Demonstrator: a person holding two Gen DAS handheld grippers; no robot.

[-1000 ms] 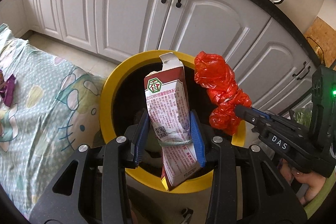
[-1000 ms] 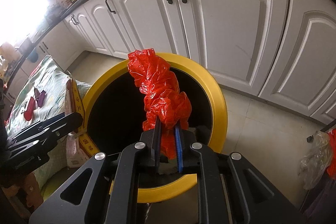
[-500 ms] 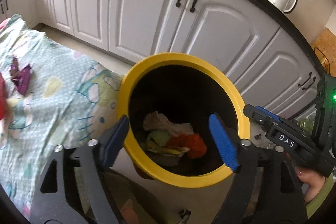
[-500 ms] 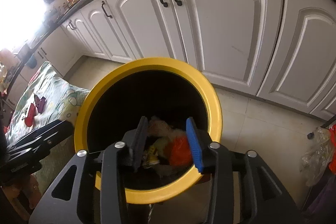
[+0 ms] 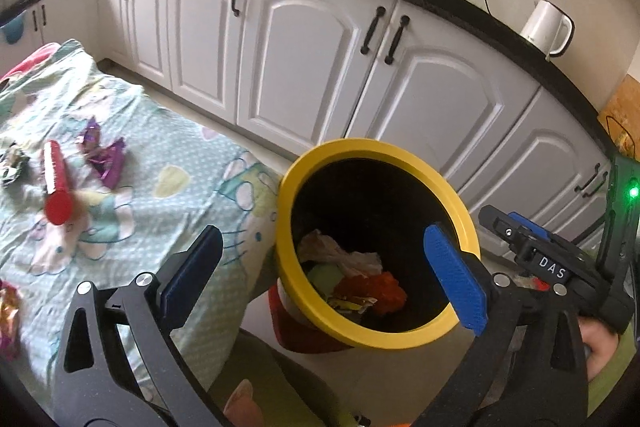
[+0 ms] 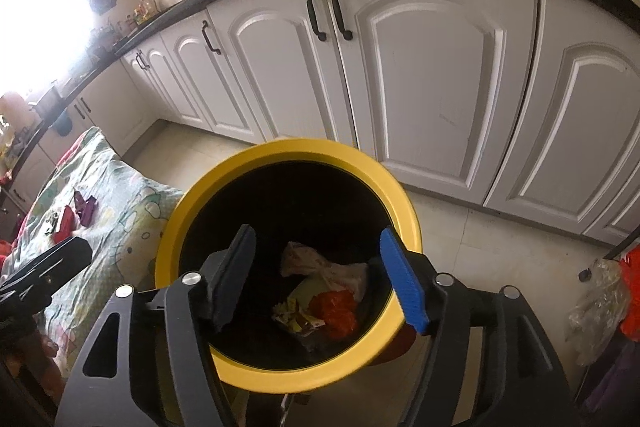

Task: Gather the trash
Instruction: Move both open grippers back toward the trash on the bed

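Both loads are gone from my grip: the carton that sat in my left hand-held gripper (image 5: 324, 275) and the red plastic bag (image 6: 334, 309) from my right hand-held gripper (image 6: 320, 277) now lie at the bottom of the yellow-rimmed bin (image 5: 376, 147), among crumpled paper and wrappers. Each set of jaws has just been opening, and nothing is between them; the left stands very wide, the right somewhat less so. I hold both tilted down over the bin's mouth so that anything let go falls inside rather than on the floor. My left view has swung toward the bed (image 5: 168, 163), where more trash waits on the patterned sheet: a red tube (image 5: 56, 183), purple wrappers (image 5: 106, 157) just beside it, and other scraps near the edge. I judge those are what I should fetch next.
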